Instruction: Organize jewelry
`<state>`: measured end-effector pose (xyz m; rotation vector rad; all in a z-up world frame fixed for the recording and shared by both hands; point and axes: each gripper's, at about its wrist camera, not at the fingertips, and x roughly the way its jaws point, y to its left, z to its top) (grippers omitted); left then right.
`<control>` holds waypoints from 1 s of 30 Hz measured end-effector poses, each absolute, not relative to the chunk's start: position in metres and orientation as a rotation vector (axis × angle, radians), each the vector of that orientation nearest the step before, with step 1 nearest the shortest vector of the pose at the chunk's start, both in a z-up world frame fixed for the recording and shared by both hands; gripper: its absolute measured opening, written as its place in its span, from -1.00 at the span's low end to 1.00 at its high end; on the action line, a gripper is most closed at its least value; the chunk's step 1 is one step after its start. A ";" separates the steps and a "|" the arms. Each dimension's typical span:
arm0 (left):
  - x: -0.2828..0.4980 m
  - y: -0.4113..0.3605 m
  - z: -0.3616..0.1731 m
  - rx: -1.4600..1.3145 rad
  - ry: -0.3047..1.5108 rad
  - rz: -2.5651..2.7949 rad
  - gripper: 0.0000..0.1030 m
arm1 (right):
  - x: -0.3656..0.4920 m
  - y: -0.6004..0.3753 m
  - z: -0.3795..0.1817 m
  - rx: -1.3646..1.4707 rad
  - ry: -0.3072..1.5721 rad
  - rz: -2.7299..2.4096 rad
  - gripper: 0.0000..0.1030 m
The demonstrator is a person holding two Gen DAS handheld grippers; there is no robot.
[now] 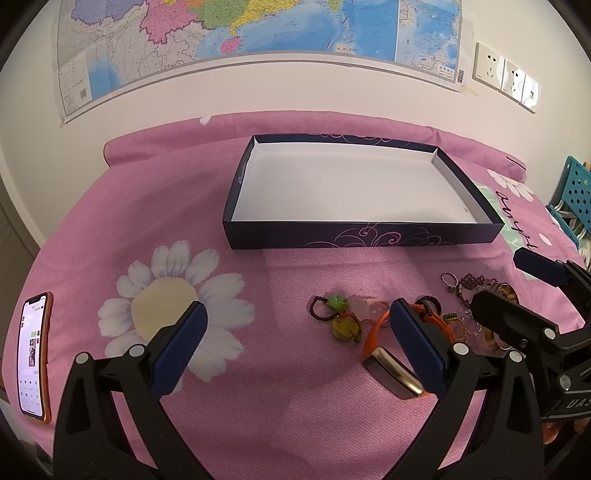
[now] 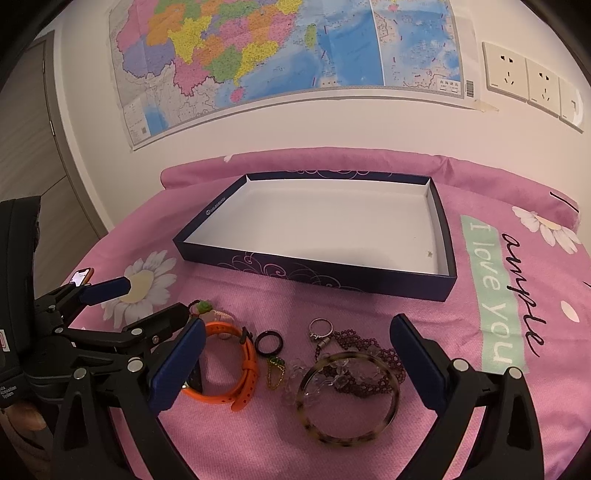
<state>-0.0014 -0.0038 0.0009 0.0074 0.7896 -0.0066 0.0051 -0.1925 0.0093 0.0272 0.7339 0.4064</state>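
While both grippers' fingers gape apart: one box, one bangle, one phone.

A pink flowered bedsheet carries an open dark box; jewelry lies just before the box, a phone far left of it

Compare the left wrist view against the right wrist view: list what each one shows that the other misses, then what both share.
Only the left wrist view shows the blue perforated crate at the right edge and the phone's lit screen in full.

Only the right wrist view shows the tortoiseshell bangle whole, the black ring clearly, and a grey door at the left.

Both show the empty dark box, the orange watch, the wall map, and both grippers open, left and right.
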 end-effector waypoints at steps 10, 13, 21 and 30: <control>-0.003 -0.006 -0.001 0.007 0.793 -0.008 0.89 | 0.005 -0.193 0.008 0.033 0.737 0.408 0.87; -0.003 -0.006 -0.001 0.006 0.793 -0.008 0.89 | 0.005 -0.193 0.008 0.035 0.740 0.410 0.87; -0.003 -0.006 -0.001 0.007 0.796 -0.010 0.89 | 0.005 -0.193 0.008 0.037 0.742 0.411 0.87; -0.003 -0.007 -0.001 0.006 0.798 -0.011 0.89 | 0.006 -0.193 0.008 0.038 0.745 0.413 0.87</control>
